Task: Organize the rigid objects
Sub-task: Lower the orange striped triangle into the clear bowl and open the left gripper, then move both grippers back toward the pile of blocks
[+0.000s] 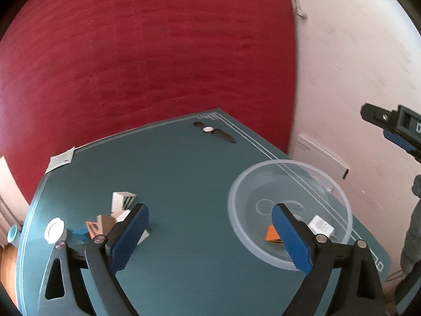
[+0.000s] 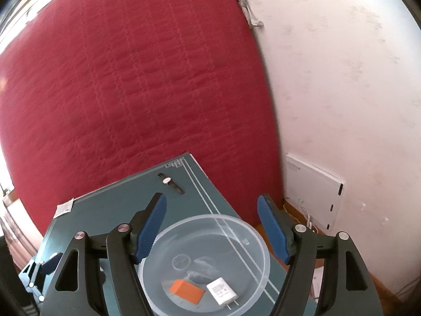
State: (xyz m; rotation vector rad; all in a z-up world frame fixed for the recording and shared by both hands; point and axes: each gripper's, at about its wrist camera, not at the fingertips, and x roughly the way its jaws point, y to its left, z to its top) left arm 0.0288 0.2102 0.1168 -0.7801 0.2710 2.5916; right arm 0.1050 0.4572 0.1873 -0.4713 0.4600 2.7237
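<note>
Left gripper [image 1: 210,233]: jaws spread wide, nothing between the blue pads [image 1: 129,239]. Both fingers rise from the lower frame edge, the left-hand one angled toward 1 o'clock, the right-hand one toward 11 o'clock. The unit is pitched downward.

Right gripper [image 2: 211,227]: jaws parted, nothing gripped; fingers [image 2: 273,229] converge slightly toward 12 o'clock. In the left wrist view, its black body with one blue pad enters at 3 o'clock; a grey sleeve [image 1: 413,226] shows below, near 4 o'clock.

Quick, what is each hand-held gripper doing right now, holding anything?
Left hand-held gripper: open, holding nothing.
Right hand-held gripper: open, holding nothing.
</note>
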